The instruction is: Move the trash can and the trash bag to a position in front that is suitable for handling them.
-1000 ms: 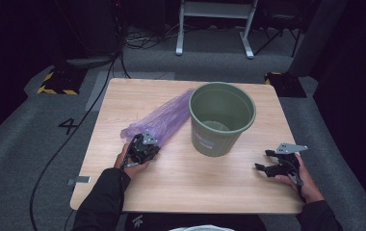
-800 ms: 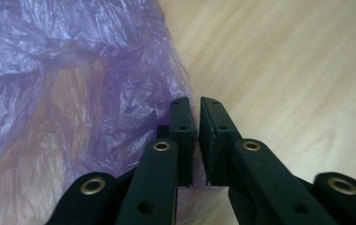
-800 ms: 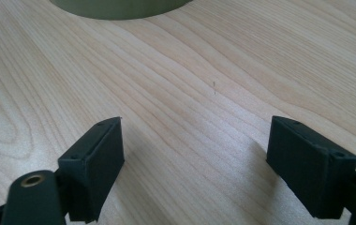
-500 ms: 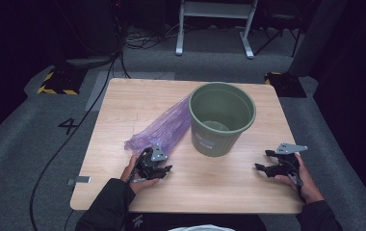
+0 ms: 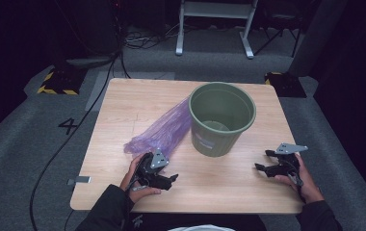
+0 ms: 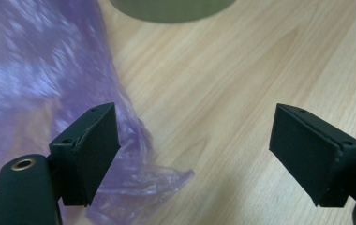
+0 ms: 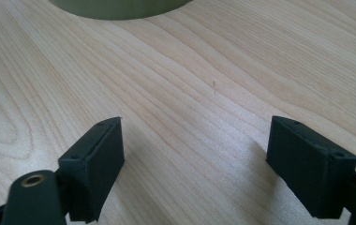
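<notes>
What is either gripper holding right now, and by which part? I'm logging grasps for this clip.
Nothing is held. The left gripper is open beside the purple bag's end; the right gripper is open over bare table.

On the table [image 5: 123, 103], the bag [image 5: 159, 132] lies left of the bin [image 5: 222, 120], seemingly touching it.

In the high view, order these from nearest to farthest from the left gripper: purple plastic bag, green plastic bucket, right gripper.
1. Purple plastic bag, just beyond the left gripper.
2. Green plastic bucket, at the table's middle.
3. Right gripper, near the far right edge.
</notes>
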Demonstrator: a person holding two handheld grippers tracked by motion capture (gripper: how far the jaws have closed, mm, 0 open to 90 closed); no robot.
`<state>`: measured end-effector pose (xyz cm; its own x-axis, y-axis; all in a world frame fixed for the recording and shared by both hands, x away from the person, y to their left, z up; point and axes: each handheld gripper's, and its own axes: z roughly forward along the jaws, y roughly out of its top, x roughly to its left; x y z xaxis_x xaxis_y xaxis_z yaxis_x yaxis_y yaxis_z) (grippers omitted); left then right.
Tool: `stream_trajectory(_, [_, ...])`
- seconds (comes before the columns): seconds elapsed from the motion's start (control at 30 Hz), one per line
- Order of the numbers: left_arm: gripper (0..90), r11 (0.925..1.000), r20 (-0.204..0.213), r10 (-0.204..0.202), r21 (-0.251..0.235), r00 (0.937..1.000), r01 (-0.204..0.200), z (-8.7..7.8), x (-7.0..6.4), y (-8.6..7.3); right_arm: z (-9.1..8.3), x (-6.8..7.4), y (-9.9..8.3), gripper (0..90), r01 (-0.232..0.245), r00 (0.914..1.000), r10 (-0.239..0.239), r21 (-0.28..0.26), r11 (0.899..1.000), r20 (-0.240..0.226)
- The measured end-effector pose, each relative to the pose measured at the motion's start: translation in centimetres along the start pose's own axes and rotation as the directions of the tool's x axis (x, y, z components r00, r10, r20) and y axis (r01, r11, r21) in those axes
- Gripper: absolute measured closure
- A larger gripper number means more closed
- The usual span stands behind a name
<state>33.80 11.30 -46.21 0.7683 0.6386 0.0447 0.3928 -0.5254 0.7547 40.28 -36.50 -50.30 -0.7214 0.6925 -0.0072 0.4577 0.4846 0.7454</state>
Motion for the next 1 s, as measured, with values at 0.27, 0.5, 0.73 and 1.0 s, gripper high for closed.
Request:
stream_trajectory(0.27, [15.7, 0.9987, -0.025, 0.018, -0.047, 0.9995, -0.019, -2.0, 1.3, 1.6, 0.0, 0.0, 0.0, 18.9, 0.000, 1.0000, 0.000, 0.000, 1.000, 0.000])
stream_trajectory(0.5, [19.1, 0.9961, -0.149, -0.051, -0.079, 0.9875, 0.039, -4.6, 6.7, 1.3, 0.0, 0.0, 0.0, 18.8, 0.000, 1.0000, 0.000, 0.000, 1.000, 0.000])
stream_trajectory(0.73, [29.2, 0.9829, -0.145, -0.174, -0.087, 0.9740, 0.162, -4.3, 12.2, -1.2, 0.0, 0.0, 0.0, 18.8, -0.001, 1.0000, 0.001, 0.000, 1.000, -0.001])
stream_trajectory(1.0, [43.1, 0.9717, 0.018, -0.236, -0.010, 0.9716, 0.236, -1.6, 14.4, -3.5, 0.0, 0.0, 0.0, 18.8, -0.001, 1.0000, 0.001, 0.000, 1.000, 0.000])
